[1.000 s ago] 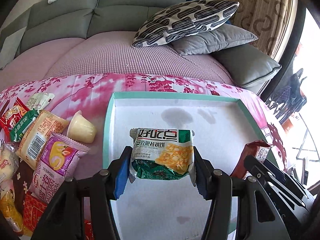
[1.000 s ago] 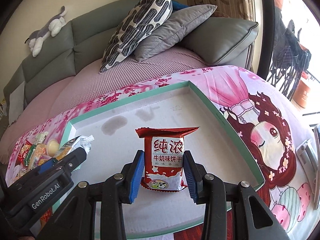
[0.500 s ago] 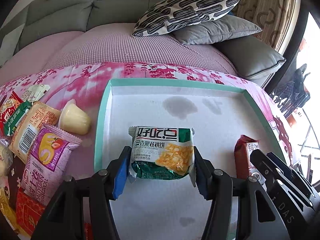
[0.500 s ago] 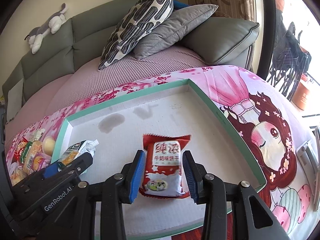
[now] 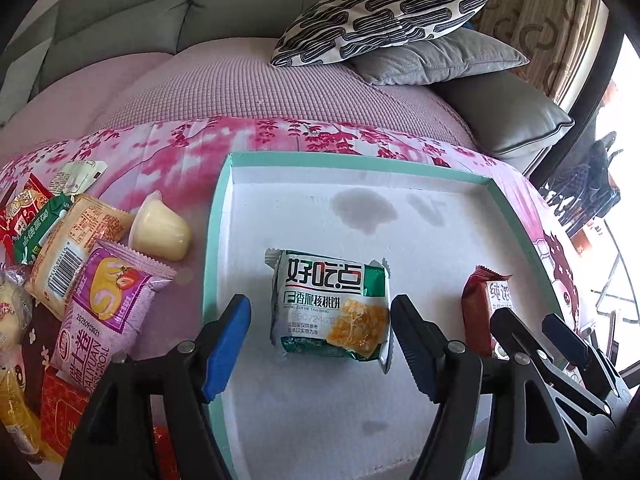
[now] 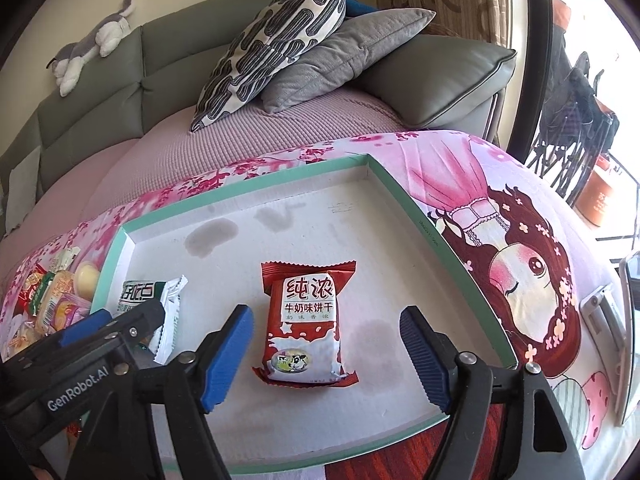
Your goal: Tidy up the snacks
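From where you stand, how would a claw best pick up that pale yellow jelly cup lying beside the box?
Probably across its tapered sides, coming down from above. The jelly cup lies tipped on the pink cloth, with bare cloth on its far side and by the box; packets crowd its near left.

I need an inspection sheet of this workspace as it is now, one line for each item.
Surface: pink flowered cloth, bearing a white tray with green rim.
Job's things: green packet and red packet lie flat in the tray.
Clutter: other snacks heaped left of the tray, among them a purple roll packet and a jelly cup.
Grippers: left gripper and right gripper are opening, fingers clear of the packets.
Cables: nothing seen.
Surroundings: grey sofa, patterned pillow.
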The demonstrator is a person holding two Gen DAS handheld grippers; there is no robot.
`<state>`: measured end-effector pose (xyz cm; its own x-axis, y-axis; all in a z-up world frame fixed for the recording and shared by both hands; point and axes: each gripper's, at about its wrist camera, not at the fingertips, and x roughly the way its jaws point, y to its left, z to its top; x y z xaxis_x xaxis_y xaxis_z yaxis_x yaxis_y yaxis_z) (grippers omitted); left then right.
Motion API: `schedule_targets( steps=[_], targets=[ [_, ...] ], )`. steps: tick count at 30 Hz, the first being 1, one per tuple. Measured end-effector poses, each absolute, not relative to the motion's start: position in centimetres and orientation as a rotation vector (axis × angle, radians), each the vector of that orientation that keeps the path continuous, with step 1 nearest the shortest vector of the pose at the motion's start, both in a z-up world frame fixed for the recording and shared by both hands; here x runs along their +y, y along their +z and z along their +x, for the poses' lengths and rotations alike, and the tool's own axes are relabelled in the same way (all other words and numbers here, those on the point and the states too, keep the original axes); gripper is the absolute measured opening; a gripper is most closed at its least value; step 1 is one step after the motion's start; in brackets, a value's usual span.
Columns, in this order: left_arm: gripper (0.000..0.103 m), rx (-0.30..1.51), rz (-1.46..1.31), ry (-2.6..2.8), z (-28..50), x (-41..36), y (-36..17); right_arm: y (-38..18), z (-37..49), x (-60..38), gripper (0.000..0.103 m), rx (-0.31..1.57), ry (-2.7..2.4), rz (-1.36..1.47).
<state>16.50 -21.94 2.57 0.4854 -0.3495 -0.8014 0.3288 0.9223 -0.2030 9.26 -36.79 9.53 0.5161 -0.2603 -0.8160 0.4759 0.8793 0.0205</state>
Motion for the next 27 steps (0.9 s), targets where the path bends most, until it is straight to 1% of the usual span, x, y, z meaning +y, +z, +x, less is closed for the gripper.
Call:
schedule_targets(
  steps=[6,7,8,10,11,13,22,27],
  targets=[
    [0.074,0.948,-0.016,-0.382,16.1,-21.4,3.6,9.7,9.1,-36.8,0.091,0.925,-0.446,0.261],
    [0.076,0.942,-0.016,-0.375,16.0,-21.3,3.7,9.7,9.0,-36.8,0.094,0.922,-0.449,0.260],
    [0.078,0.937,-0.015,-0.364,16.0,-21.1,3.9,9.7,9.0,-36.8,0.097,0.921,-0.453,0.257],
    [0.092,0.922,-0.015,-0.334,16.0,-20.6,4.0,9.9,8.8,-37.0,0.101,0.912,-0.461,0.264],
    [0.095,0.914,-0.024,-0.331,16.0,-20.3,4.1,9.9,8.7,-37.2,0.103,0.906,-0.464,0.273],
    [0.103,0.920,-0.043,-0.321,16.2,-19.8,4.1,10.0,8.7,-37.3,0.103,0.903,-0.463,0.280],
    [0.103,0.924,-0.042,-0.321,15.6,-19.9,4.5,10.0,8.9,-36.4,0.103,0.916,-0.449,0.251],
    [0.103,0.897,-0.029,-0.301,14.7,-19.3,5.1,10.0,8.6,-35.9,0.103,0.949,-0.439,0.240]
  ],
)
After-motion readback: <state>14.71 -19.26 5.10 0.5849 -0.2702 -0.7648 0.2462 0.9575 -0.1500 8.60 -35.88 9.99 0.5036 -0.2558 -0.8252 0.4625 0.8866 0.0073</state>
